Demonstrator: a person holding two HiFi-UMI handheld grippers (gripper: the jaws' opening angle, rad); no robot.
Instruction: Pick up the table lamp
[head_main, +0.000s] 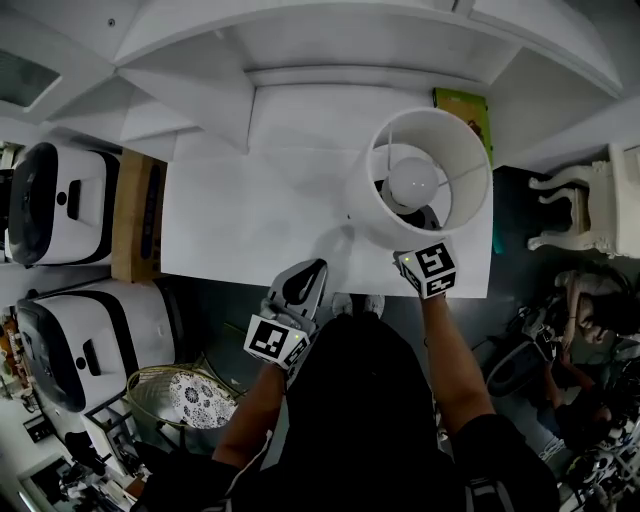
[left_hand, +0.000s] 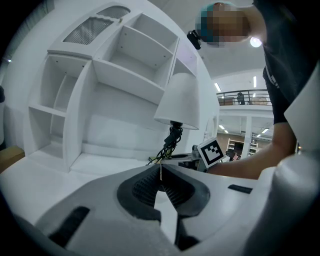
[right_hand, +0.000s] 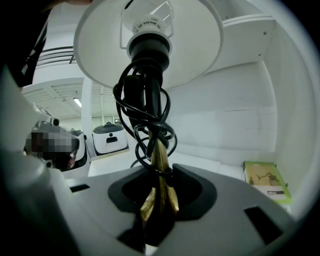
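The table lamp (head_main: 420, 180) has a round white shade, a bulb, a gold stem (right_hand: 159, 165) and a black cord wound round the stem. My right gripper (head_main: 420, 250) is under the shade at the desk's front right, shut on the gold stem (right_hand: 160, 197). The lamp's foot is hidden. The left gripper view shows the lamp (left_hand: 180, 102) upright, with the right gripper (left_hand: 187, 159) at its lower end. My left gripper (head_main: 308, 278) hovers at the front edge of the white desk (head_main: 250, 220), shut on nothing (left_hand: 161, 170).
A white shelf unit (left_hand: 110, 75) rises behind the desk. A green book (head_main: 462, 105) lies at the back right (right_hand: 265, 180). Two white machines (head_main: 55, 205) and a wicker basket (head_main: 185, 395) stand left of the desk. A white carved chair (head_main: 590, 205) is at right.
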